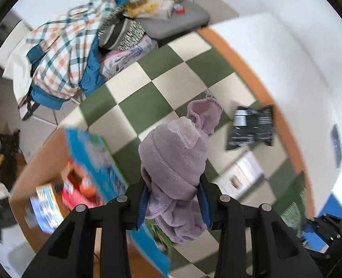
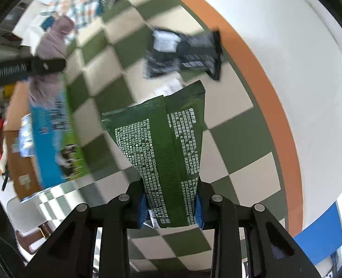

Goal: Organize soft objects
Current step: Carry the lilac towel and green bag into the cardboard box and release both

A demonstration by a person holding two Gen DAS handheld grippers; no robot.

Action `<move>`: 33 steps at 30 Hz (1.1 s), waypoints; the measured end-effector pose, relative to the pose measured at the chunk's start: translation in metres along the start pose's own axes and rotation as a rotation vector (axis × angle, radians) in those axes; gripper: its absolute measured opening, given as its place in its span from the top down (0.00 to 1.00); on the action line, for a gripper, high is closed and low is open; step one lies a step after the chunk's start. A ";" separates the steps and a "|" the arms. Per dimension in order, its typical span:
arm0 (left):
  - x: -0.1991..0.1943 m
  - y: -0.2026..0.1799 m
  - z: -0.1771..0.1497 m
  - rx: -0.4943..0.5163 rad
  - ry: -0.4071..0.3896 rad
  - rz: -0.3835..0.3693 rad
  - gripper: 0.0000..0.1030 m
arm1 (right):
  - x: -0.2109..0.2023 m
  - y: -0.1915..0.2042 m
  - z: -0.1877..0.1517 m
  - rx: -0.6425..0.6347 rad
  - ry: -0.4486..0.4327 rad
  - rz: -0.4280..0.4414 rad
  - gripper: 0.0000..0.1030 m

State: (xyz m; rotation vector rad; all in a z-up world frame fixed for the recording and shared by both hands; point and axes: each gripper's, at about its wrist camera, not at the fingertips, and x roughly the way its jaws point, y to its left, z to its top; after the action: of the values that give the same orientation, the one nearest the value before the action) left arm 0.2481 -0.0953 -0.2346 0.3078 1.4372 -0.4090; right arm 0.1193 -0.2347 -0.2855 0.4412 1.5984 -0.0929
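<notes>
Lilac knit clamped in down-pointing left tongs, right tongs gripping green pouch

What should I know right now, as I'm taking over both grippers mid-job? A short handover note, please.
Left gripper: shut on the lilac knitted garment, lifted clear of the checkered mat.
Right gripper: shut on the green pouch, also held above the mat.
Still on the mat: the black pouch, near the orange border.
Cardboard box with packets sits beside the mat; pile of clothes beyond it.
Done: both items picked up.
Left: place both, then fetch the black pouch.
</notes>
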 end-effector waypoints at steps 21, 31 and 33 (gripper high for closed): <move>-0.099 0.201 -0.184 -0.489 -0.109 0.000 0.67 | -0.056 0.249 -0.036 -0.401 -0.009 0.217 0.68; -0.023 0.295 -0.218 -0.649 0.068 -0.040 0.67 | 0.027 0.345 -0.031 -0.410 0.121 0.241 0.68; -0.010 0.306 -0.220 -0.660 0.098 -0.051 0.66 | 0.045 0.355 -0.030 -0.400 0.146 0.236 0.68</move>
State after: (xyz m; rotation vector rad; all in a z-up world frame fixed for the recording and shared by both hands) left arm 0.1886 0.2761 -0.2613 -0.2456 1.5935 0.0551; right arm 0.2087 0.1116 -0.2539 0.3250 1.6456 0.4407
